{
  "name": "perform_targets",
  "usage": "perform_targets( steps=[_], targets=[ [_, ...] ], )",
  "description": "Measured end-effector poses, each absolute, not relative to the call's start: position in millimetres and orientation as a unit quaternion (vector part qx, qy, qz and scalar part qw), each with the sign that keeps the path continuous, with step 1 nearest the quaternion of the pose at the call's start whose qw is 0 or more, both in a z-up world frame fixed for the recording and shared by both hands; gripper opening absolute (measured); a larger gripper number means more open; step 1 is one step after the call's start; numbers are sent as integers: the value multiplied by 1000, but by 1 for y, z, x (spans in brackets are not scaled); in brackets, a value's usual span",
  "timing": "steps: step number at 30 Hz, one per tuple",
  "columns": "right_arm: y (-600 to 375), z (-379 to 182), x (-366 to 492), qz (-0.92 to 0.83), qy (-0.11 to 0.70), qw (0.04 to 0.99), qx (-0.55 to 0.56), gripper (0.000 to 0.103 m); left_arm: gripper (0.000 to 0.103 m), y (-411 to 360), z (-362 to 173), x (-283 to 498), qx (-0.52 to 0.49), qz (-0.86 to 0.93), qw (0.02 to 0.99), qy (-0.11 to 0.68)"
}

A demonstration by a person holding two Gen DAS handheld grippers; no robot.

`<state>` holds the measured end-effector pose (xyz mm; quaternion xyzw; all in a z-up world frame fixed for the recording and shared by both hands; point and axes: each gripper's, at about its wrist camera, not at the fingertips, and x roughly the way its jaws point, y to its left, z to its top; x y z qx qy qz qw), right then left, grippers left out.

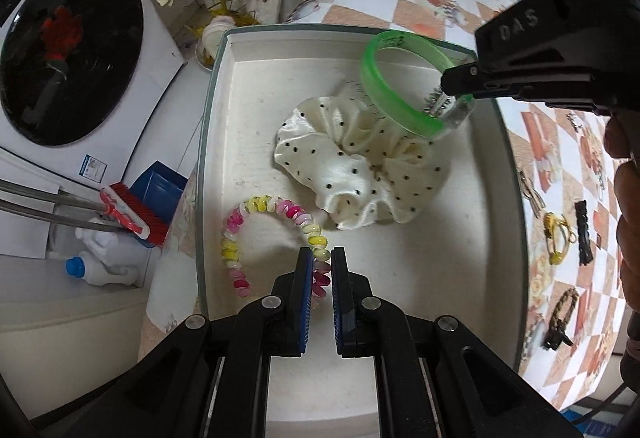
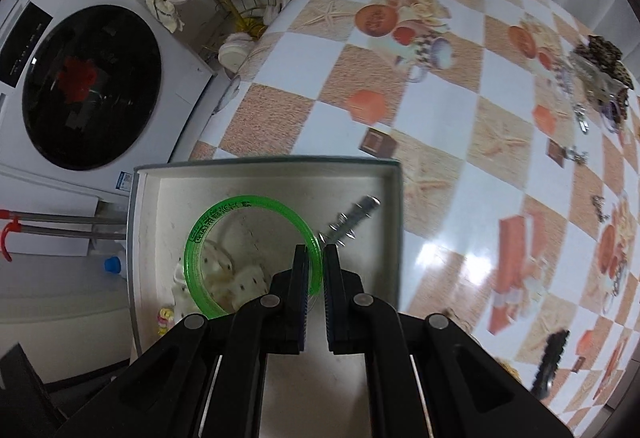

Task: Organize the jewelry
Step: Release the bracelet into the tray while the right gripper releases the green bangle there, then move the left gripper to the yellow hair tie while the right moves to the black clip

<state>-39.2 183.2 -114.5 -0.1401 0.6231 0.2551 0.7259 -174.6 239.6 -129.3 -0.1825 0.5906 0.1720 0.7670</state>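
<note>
Two grippers: both point down over the white box [image 1: 224, 142], each with something between its fingers.
Left gripper [image 1: 322, 270]: fingers narrow, clamped on the coiled hair tie [image 1: 240, 234] of pink and yellow, low over the box floor at about 7 o'clock in the left wrist view.
Right gripper [image 2: 316, 266]: fingers narrow, pinching the rim of the green bangle [image 2: 208, 226]; a spiky silver clip [image 2: 352, 218] sticks out past the fingertips toward 1 o'clock, and I cannot tell whether it is gripped too or just lies in the box.
Already in the box: the cream dotted scrunchie [image 1: 360, 174] lies near the middle, partly under the raised bangle.
Box position: on the checked surface [image 2: 460, 110] at its left edge, beside a washing machine [image 2: 88, 86].
Left outside: a yellow clip [image 1: 558, 238] and a black clip [image 1: 583, 232] at 3 o'clock of the box, a dark braided piece [image 1: 560, 316] toward 4 o'clock, and a heap of small pieces [image 2: 600, 74] far off at 2 o'clock in the right wrist view.
Progress: my guess is less than half done; one item settled, two about to be let go.
Next: probably loosen both grips so the tie and bangle drop inside.
</note>
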Motion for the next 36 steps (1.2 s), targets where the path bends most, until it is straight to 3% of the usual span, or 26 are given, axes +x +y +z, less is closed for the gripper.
perform_targets(
  steps=[24, 29, 36],
  targets=[
    [207, -143, -25, 260, 629, 717, -148, 10, 14, 234, -131, -164, -152, 192, 758, 604],
    [200, -131, -25, 272, 627, 717, -134, 31, 14, 234, -122, -164, -142, 194, 761, 603],
    [178, -106, -29, 281, 619, 725, -108, 39, 15, 239, -112, -165, -142, 192, 759, 605]
  ],
)
